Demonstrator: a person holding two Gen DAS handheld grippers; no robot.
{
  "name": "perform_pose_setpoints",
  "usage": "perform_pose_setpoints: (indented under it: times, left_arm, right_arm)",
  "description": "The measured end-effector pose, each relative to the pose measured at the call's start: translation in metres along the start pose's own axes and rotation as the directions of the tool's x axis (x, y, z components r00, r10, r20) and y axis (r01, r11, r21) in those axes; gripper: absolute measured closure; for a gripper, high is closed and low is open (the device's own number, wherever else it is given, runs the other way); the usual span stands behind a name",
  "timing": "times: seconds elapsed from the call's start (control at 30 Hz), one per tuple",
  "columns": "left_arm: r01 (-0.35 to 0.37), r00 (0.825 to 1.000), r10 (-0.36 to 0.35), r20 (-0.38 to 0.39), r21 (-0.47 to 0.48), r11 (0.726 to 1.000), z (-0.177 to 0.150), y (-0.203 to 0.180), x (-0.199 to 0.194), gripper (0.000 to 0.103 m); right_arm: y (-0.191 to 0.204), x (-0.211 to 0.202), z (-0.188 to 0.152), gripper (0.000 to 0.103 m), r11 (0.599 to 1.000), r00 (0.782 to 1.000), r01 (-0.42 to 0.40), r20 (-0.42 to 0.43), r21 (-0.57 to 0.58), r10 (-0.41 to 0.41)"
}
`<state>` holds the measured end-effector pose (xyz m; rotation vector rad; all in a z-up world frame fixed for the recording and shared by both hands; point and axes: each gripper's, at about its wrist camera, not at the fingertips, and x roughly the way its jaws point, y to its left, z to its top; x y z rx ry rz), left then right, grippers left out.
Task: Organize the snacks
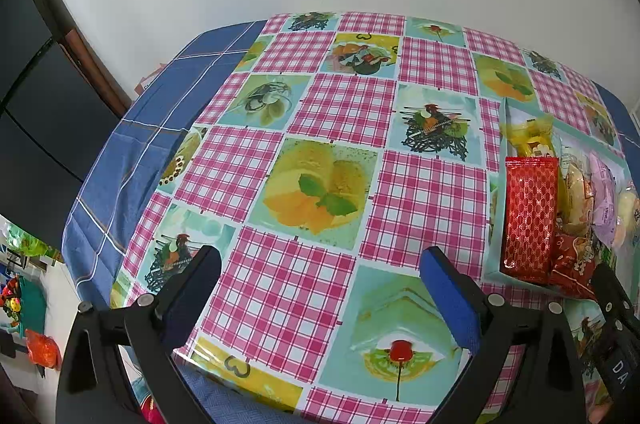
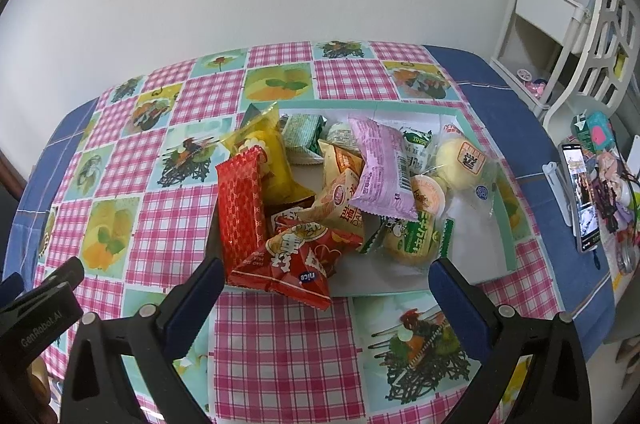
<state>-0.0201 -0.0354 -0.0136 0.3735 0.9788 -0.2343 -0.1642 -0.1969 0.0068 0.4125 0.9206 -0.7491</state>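
- Two black arms with blue pads make up the right hand-held gripper [image 2: 324, 274]. It is wide apart and holds nothing.
- Just past its pads lies one red bag with a cartoon face [image 2: 298, 258]. The bag hangs a little over the near edge of the tray [image 2: 486, 258].
- One flat tray with a green rim sits on the table [image 2: 280, 344], in front of the right hand-held gripper. All the snacks are piled in it.
- One long red packet with a gold pattern [image 2: 240, 202] leans at the left side of the pile.
- One yellow packet [image 2: 266, 150] lies behind the red one.
- One pink packet [image 2: 382, 168] lies on top, in the middle of the pile.
- One round yellow bun in clear wrap [image 2: 462, 158] sits at the far right of the tray.
- One small orange jelly cup [image 2: 428, 194] touches the pink packet.
- One phone [image 2: 580, 194] stands far off to the right of the tray.
- Over on the other side, the left hand-held gripper [image 1: 322, 262] is wide apart too, and it holds nothing.
- Only the bare checked cloth lies in front of the left one. The tray is off to its right, with the long red packet [image 1: 530, 216] at the nearest side.
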Motion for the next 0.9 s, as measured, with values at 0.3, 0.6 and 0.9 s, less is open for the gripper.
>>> perform_pose_setpoints:
  times: [0.3,0.6,0.9]
  left_arm:
    - [0.000,1.000,0.000,0.000,0.002,1.000,0.0000,0.0004,0.0001,0.003]
    - [0.003,1.000,-0.003,0.007,0.004,1.000,0.0012,-0.0004,-0.0013,0.003]
    - [0.009,1.000,-0.009,0.020,-0.004,1.000,0.0016,0.0008,-0.0036,0.003]
  right_arm:
    - [0.0003,0.0003,0.0001,0.000,1.000,1.000,0.000,-0.004,0.001,0.000]
    - [-0.0004,0.0007,0.0001,0.000,1.000,1.000,-0.001,-0.006,-0.002,0.001]
    - [-0.0009,0.0008,-0.0003,0.000,1.000,1.000,-0.002,-0.010,-0.003,0.001]
